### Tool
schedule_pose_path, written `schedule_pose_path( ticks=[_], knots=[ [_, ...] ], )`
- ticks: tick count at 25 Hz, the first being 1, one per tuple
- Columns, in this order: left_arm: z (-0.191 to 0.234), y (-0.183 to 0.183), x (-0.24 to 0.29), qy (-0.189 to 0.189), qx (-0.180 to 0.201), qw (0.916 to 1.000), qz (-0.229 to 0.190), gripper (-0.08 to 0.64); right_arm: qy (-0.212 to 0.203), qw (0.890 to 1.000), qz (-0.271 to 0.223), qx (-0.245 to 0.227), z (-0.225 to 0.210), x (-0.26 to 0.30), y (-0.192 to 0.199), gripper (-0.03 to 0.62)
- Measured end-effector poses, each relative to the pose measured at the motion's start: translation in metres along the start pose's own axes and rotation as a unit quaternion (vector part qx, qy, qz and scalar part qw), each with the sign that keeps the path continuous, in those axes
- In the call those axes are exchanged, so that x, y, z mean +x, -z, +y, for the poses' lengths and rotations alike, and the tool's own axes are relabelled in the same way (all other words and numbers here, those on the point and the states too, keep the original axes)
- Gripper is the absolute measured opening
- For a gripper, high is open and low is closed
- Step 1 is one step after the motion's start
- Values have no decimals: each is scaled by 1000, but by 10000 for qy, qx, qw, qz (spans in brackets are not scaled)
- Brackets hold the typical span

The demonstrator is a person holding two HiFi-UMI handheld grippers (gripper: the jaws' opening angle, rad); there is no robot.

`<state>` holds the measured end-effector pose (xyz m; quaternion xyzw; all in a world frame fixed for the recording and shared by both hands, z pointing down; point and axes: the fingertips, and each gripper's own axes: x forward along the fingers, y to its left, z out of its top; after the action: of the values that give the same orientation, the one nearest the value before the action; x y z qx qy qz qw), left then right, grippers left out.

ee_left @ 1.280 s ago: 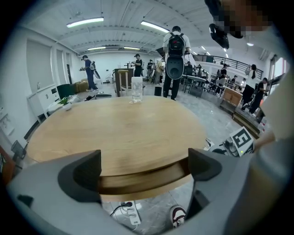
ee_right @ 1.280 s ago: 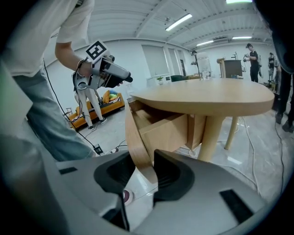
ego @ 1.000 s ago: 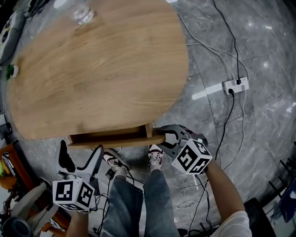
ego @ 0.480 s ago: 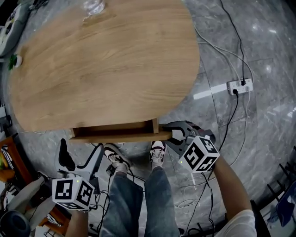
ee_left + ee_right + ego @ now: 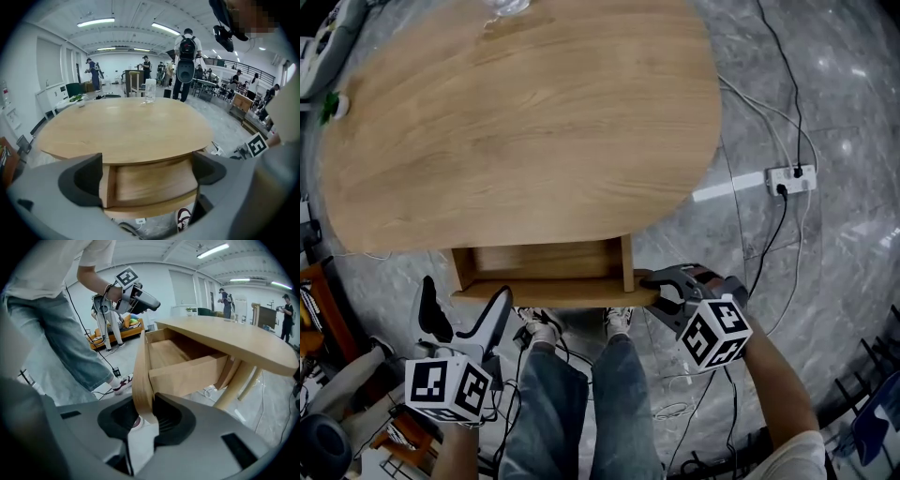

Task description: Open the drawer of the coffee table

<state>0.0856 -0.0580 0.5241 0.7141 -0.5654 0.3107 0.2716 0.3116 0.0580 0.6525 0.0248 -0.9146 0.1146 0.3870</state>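
My right tongs (image 5: 143, 416) are clamped on the light wooden drawer (image 5: 546, 270) of the oval, light oak coffee table (image 5: 516, 122). The two dark pads pinch the right-hand end of the drawer's thin front panel (image 5: 140, 371) from either side, one on its outer face and one on its inner face. The drawer stands partly out from under the near edge of the table, drawn toward my legs. Its wooden bottom and its two side walls show in the head view, while its back part is hidden beneath the tabletop.

My left tongs (image 5: 464, 323) hang to the left of my knees, below and short of the drawer's left corner and well clear of it. Their grey prongs stand wide apart with nothing gripped. Through the gap between them I look straight at the drawer's front and the table above it.

A clear drinking glass (image 5: 150, 90) stands at the far edge of the table. I am standing in blue jeans (image 5: 581, 412), and my white trainers (image 5: 617, 321) sit just beneath the drawer front on the grey marbled floor (image 5: 834, 272). To the right, a white power strip (image 5: 789, 178) lies on that floor, with black cables running to it.
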Motion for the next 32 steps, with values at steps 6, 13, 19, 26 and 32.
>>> schedule_pose_path(
  ticks=[6,13,19,26,32],
  knots=[
    [10,7,-7,-103,-91,9999,33,577,-96,9999,51,31,20,4,0,94],
    [16,12,-15,-127,-118,9998,23,577,-77,9999,67,42,27,3,-2,92],
    [22,17,-13,-147,-175,9997,24,577,-195,9996,220,24,34,-1,11,94],
    [29,23,-14,-224,-269,9994,22,577,-170,9995,268,77,36,-2,14,95],
    [41,21,-15,-301,-282,9991,-4,577,-366,9985,402,51,58,4,22,97]
  ],
)
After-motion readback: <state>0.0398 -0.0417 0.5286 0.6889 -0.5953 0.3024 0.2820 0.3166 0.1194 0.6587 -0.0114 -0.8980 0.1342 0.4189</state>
